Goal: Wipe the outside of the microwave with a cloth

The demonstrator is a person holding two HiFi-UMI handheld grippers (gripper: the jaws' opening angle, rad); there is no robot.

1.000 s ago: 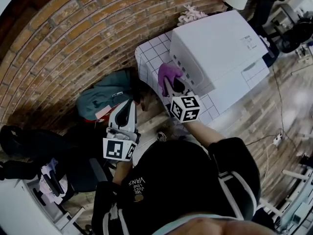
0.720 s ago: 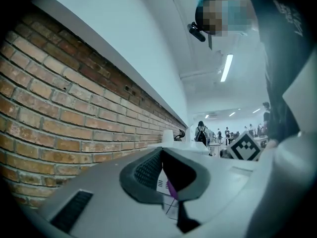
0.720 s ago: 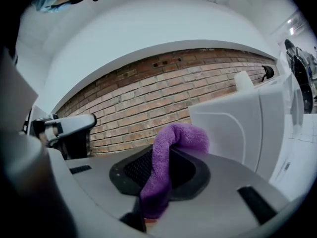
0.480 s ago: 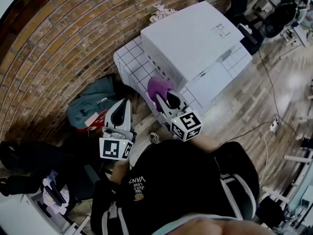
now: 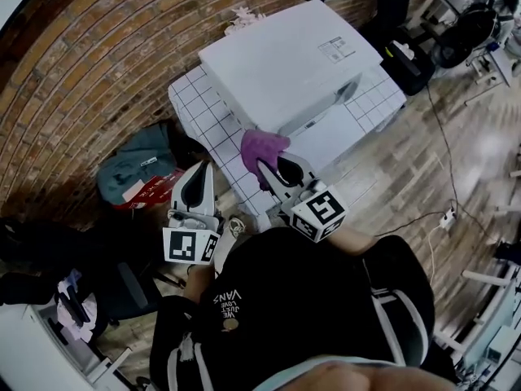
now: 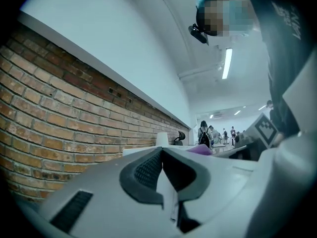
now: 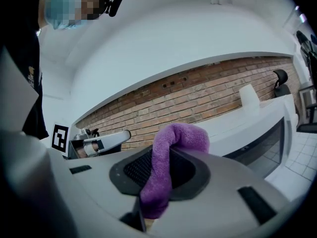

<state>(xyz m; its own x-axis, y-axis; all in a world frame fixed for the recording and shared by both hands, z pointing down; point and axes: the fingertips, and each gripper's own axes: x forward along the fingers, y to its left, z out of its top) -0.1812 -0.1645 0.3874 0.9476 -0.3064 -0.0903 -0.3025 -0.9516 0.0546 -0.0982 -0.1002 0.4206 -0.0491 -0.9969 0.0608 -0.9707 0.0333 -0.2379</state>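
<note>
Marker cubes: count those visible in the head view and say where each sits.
2. One marker cube rides on the left tongs, left of centre; the other rides on the right tongs, which grip the purple cloth. None seems hidden.

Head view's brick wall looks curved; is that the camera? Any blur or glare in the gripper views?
Head view: lens distortion bows the brick wall. Left gripper view: ceiling light glares, corners black. Right gripper view: purple cloth slightly soft.

Microwave point(image 5: 285, 63) on table point(image 5: 195, 108), cloth point(image 5: 262, 147) beside it
</note>
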